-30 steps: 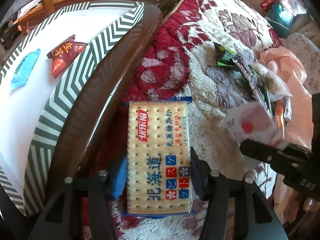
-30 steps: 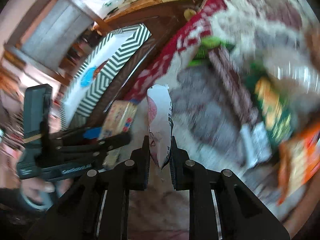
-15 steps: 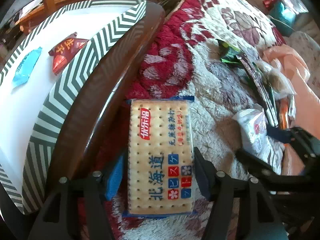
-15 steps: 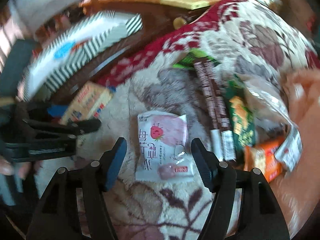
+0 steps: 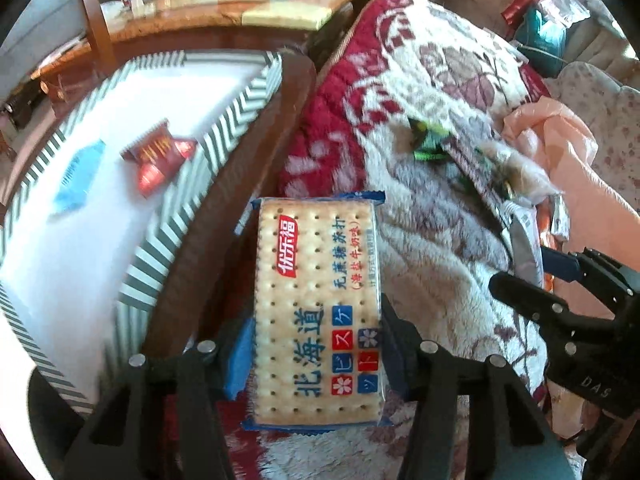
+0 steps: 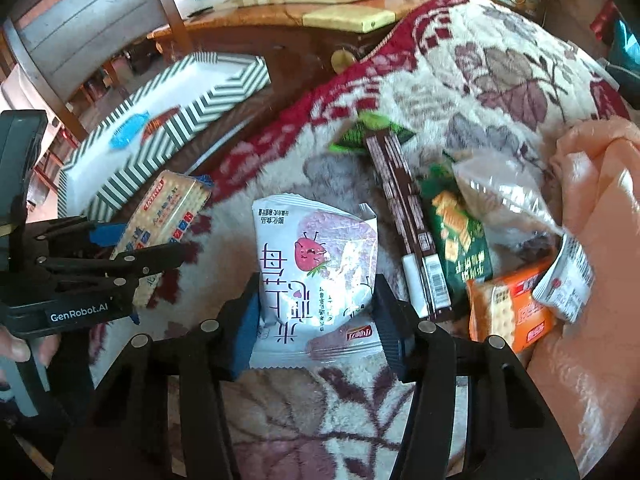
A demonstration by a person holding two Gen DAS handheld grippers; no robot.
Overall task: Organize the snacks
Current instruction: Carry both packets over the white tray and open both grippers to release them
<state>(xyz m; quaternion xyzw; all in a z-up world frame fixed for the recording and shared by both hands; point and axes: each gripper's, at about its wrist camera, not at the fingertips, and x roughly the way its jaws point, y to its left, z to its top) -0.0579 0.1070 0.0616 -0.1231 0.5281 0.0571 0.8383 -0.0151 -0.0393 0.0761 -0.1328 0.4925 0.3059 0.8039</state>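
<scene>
Cracker packet (image 5: 316, 312), long axis along left hand-held gripper (image 5: 316, 360), clamped

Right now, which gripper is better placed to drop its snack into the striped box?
Left. The left gripper grips the cracker pack right beside the striped box; the right gripper, with the strawberry packet, sits farther away.

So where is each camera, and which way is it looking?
Left wrist: it sits on the left gripper and looks steeply down its fingers at the cracker pack clamped there, with the striped box beyond. The right gripper shows at the right edge.
Right wrist: it sits on the right gripper and looks down at the strawberry packet between its fingers, which have just been closing. A hand shows at the left.
Shared: both see the cracker pack, striped box and blanket.
</scene>
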